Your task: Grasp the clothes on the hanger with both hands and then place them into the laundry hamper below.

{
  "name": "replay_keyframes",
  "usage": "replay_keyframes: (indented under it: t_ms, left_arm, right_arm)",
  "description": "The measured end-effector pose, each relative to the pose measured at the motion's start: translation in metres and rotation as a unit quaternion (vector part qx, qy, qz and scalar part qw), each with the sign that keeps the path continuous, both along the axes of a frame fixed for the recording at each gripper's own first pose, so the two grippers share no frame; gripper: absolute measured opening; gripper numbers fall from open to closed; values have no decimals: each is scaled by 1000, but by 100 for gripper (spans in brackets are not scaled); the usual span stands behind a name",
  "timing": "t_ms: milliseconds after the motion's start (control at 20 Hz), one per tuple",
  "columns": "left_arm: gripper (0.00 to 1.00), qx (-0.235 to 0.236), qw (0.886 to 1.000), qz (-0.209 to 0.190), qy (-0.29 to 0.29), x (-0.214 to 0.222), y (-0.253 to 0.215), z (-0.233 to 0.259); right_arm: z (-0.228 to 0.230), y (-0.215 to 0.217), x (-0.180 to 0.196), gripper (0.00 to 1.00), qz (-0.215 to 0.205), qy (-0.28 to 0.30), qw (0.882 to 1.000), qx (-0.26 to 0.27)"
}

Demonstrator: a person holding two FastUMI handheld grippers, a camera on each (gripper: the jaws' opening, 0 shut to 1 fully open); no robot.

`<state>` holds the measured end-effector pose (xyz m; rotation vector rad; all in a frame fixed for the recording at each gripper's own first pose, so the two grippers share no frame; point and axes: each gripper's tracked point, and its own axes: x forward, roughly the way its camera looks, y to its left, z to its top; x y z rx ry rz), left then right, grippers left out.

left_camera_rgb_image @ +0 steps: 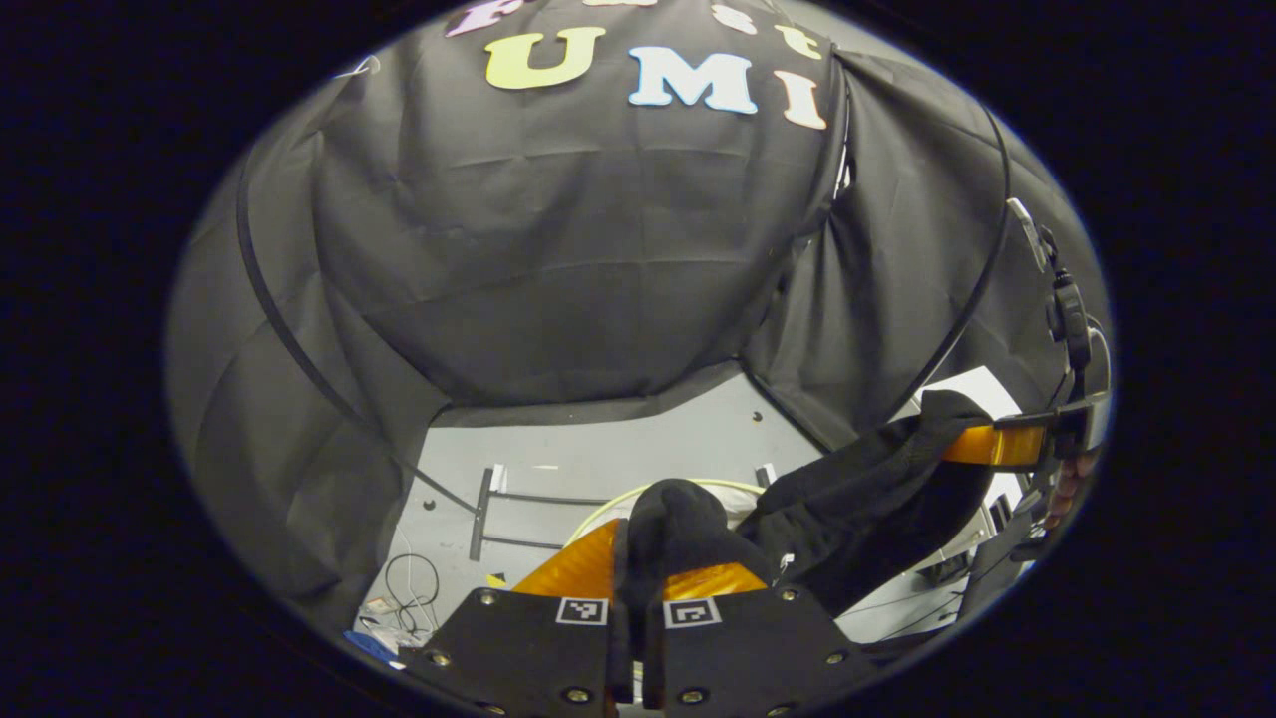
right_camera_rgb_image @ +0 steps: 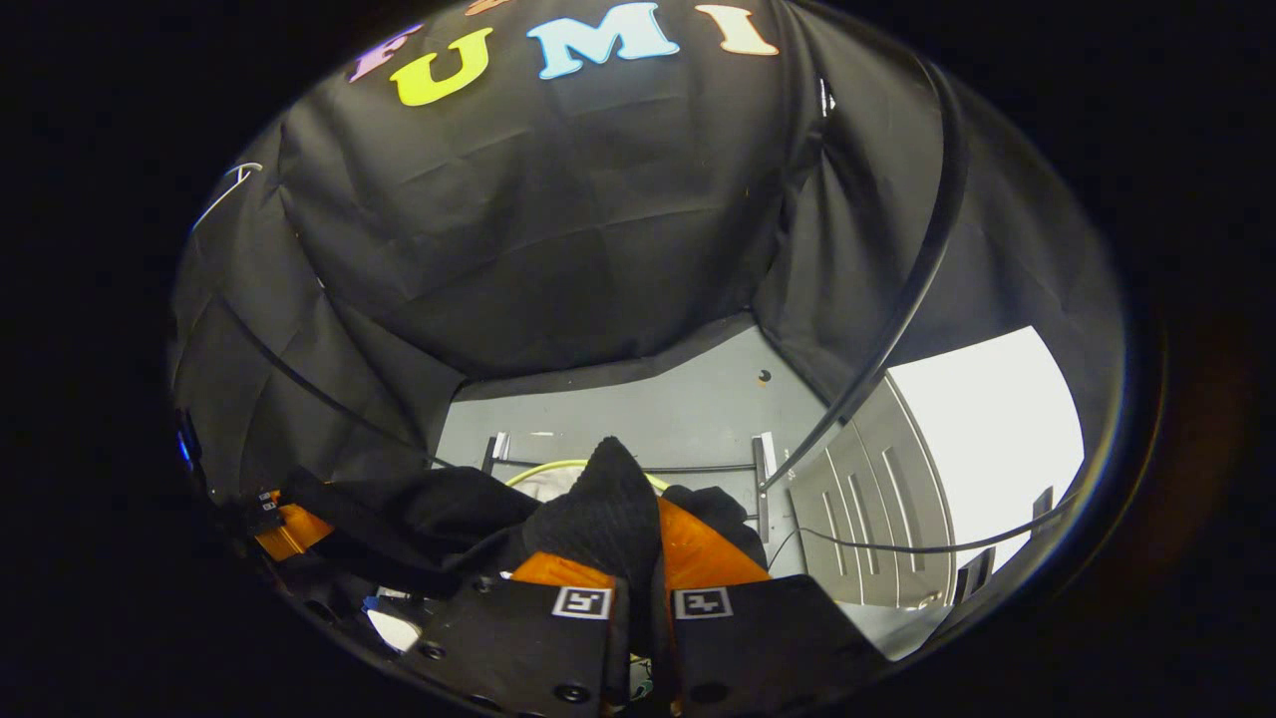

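Garment [left_camera_rgb_image: 857, 494], black, strung between both claws at lower centre of each view. Left claw [left_camera_rgb_image: 638, 558]: pinched tight on one bunched end. Right claw [right_camera_rgb_image: 648, 548]: clamped on the other. Hamper rim [left_camera_rgb_image: 688, 486] (pale, curved) just behind the cloth.

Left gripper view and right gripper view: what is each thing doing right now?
Left gripper: shut on the black garment.
Right gripper: shut on the black garment.
Black garment: held up between both grippers, sagging in the middle.
Laundry hamper: under the garment, pale rim showing; garment not yet inside.
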<state>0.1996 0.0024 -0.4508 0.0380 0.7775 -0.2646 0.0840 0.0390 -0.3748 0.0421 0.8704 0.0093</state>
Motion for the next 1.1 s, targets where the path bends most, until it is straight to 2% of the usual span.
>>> replay_keyframes:
  t_ms: [50, 100, 200, 300, 350, 400, 450, 500, 600, 650, 750, 800, 1100]
  left_arm:
    - [5, 3, 1000, 1, 4, -2, 1, -2]
    - [5, 5, 1000, 3, 7, -5, 2, -4]
    - [4, 2, 1000, 8, 21, -14, 4, -9]
    - [7, 1, 1000, 15, 25, -21, 7, -9]
    - [4, 4, 999, 20, 26, -25, 9, -8]
    - [6, 5, 999, 23, 28, -28, 11, -6]
    - [14, 7, 999, 30, 28, -36, 15, -3]
    - [15, 1, 999, 36, 31, -41, 16, -1]
    - [43, -15, 998, 45, 34, -51, 14, 7]
    - [57, -22, 998, 45, 32, -58, 13, 13]
    - [85, -13, 998, 49, 22, -63, 20, 24]
    - [99, -7, 999, 52, 15, -64, 26, 32]
    - [98, 2, 999, 45, -16, -74, 30, 70]
  right_arm:
    - [-1, -1, 0, 7, 3, 2, 1000, -1]
    - [-4, -1, -1, 10, 4, 4, 1000, -1]
    - [-5, 0, -3, 10, 4, 12, 1000, 2]
    - [-4, 2, -10, 8, 2, 30, 999, 16]
    - [-4, 3, -12, 13, 3, 37, 999, 19]
    - [-3, 5, -14, 11, 10, 41, 999, 24]
    - [-2, 4, -18, 28, 17, 43, 999, 25]
    - [1, 7, -22, 44, 24, 46, 998, 29]
    - [15, 12, -30, 77, 31, 52, 998, 35]
    - [23, 14, -32, 77, 38, 51, 997, 35]
    - [39, 11, -36, 95, 48, 42, 998, 24]
    - [46, 6, -37, 99, 48, 33, 998, 15]
    - [87, -29, -52, 98, 20, -10, 1000, 4]
